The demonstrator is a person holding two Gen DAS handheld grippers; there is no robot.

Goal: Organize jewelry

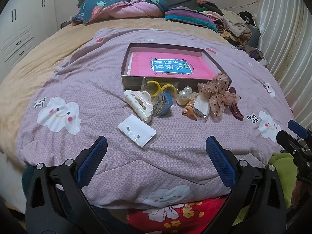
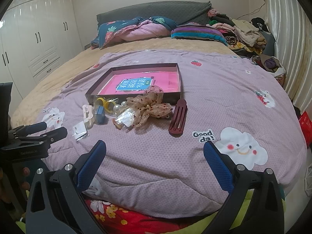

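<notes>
Both the left gripper [image 1: 156,152] and right gripper [image 2: 155,152] hover spread and empty at the quilt's [image 1: 175,146] near edge, facing jewelry heaped against the box [image 1: 124,66] wall, likely awaiting sorting.

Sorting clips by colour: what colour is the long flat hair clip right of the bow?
Dark maroon hair clip, clearest in the right wrist view.

One shallow box [image 1: 176,81] sits mid-frame with one pink book [image 1: 169,67] inside. Below it lie two yellow hoops [image 1: 159,88], two large pearls [image 1: 184,95], one white claw clip [image 1: 138,105], one gauzy bow [image 1: 218,95], one maroon hair clip [image 2: 178,120], and one earring card [image 1: 136,130] with two studs.
</notes>
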